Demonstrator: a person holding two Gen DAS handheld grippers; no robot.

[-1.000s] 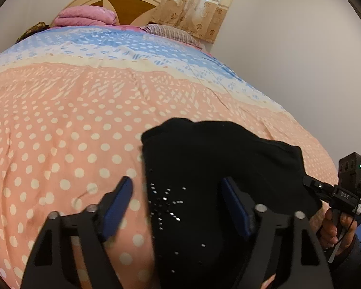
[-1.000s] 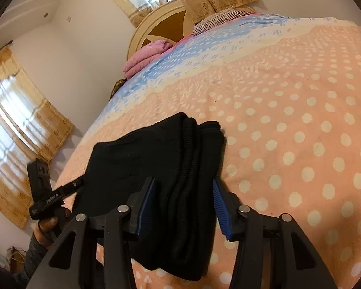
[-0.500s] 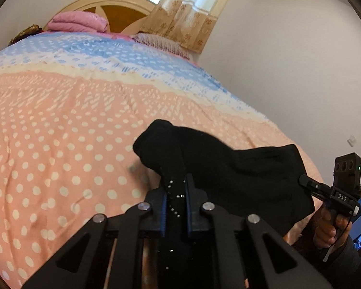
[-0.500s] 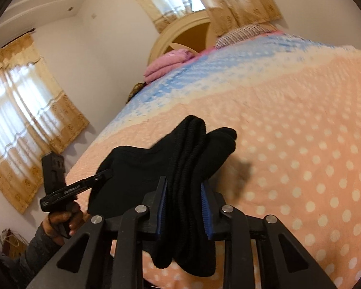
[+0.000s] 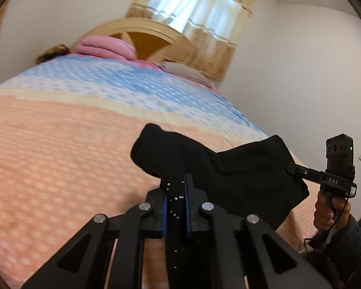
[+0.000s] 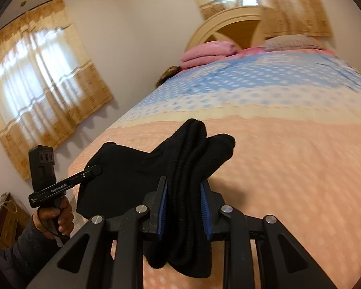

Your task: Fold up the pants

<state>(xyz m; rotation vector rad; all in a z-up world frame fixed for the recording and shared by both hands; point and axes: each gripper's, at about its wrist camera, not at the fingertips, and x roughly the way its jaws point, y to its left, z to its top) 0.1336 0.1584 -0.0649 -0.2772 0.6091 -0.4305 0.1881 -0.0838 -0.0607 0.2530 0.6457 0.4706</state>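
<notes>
The black pants point(image 5: 231, 175) hang above the polka-dot bedspread point(image 5: 60, 159), stretched between the two grippers and lifted clear of it, where a second ago they lay flat on the peach part of the cover. The left gripper point(image 5: 175, 207) is clamped on a thin, stud-dotted edge of the fabric, its blue pads point(image 5: 188, 213) pressed almost together on the cloth. A second ago those fingers stood wide apart on either side of the studs; they have closed on the fabric since. The right gripper point(image 6: 183, 209) is clamped on a thicker ribbed bundle of the same pants point(image 6: 132, 168), its blue pads point(image 6: 205, 213) kept apart only by the folded layers between them; its jaws have likewise been closing over the last second, from a loose straddle to a firm pinch. The gripped ends bunch up and curl over in front of each gripper, and the middle of the garment sags between them as a dark sheet. In the right wrist view a shadow of the pants falls on the bedspread below the raised cloth. Both views are now aimed more towards the headboard point(image 5: 142, 33) than before, with more of the curtains point(image 6: 36, 82) and wall showing and the bedspread blurred. Pink folded bedding point(image 5: 106, 48) lies against the headboard, well apart from the pants. In each wrist view the person's other hand point(image 5: 329, 212) grips the handle of the opposite gripper, beside the pants.
</notes>
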